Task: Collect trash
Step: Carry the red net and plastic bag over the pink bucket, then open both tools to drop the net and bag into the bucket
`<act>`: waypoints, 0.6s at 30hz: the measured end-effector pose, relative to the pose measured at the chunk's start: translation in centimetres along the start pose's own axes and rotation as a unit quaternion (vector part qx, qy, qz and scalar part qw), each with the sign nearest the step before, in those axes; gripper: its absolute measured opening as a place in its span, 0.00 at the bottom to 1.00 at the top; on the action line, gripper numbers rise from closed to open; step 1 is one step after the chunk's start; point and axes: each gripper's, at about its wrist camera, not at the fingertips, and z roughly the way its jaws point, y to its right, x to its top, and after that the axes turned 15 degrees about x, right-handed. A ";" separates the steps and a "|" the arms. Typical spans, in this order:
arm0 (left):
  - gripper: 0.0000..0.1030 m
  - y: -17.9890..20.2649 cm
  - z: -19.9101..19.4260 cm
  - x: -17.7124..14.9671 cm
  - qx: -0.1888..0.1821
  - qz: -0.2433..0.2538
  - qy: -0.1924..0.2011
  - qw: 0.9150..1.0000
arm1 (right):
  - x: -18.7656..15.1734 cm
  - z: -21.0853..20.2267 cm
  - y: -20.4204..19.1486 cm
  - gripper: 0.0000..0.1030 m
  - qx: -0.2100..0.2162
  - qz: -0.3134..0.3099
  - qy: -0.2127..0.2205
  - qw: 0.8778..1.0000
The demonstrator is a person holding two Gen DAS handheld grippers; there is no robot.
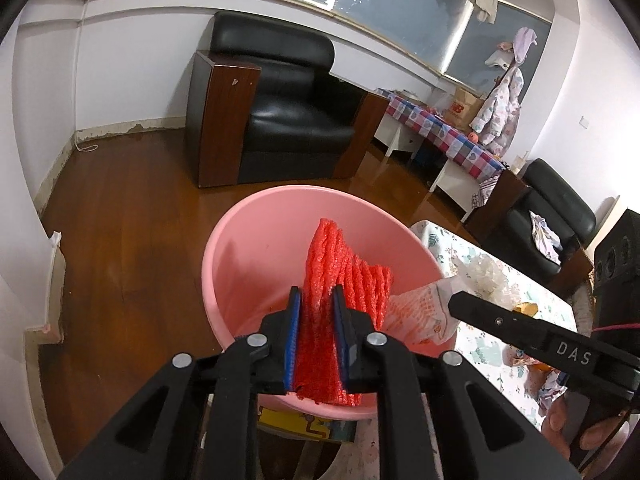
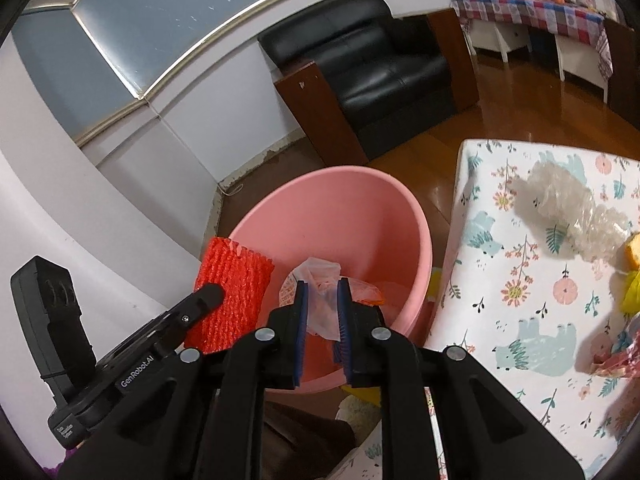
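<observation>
Both grippers hang over the pink basin point(image 1: 256, 240) on the floor, left of the table point(image 2: 520, 320). Left gripper point(image 1: 316, 304) clamps red foam netting point(image 1: 344, 272); right gripper point(image 2: 323, 300) pinches a crumpled plastic wrapper point(image 2: 320, 280) above the basin's near side.

Red foam net point(image 1: 340, 280) hangs upright over the pink bucket point(image 1: 248, 248). Thin printed plastic wrapper point(image 2: 320, 296) dangles crumpled above the bucket's inside too.

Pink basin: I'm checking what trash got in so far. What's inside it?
The pink basin shows bare walls; red foam netting and a plastic wrapper, each in a tool, cover its bottom.
</observation>
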 end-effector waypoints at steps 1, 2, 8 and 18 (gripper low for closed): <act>0.17 0.0 0.0 0.0 0.000 -0.001 0.001 1.000 | 0.0 0.1 0.1 0.19 0.002 0.004 -0.001 1.000; 0.22 0.1 0.1 0.0 0.001 -0.002 0.001 1.000 | 0.0 0.3 0.2 0.20 0.004 0.006 -0.001 1.000; 0.34 0.2 0.2 0.0 0.007 -0.005 -0.001 1.000 | -0.2 0.3 0.7 0.33 0.000 0.010 0.002 1.000; 0.47 0.1 0.0 0.0 0.016 -0.009 -0.002 1.000 | -0.5 -0.9 0.4 0.34 -0.007 -0.005 0.008 1.000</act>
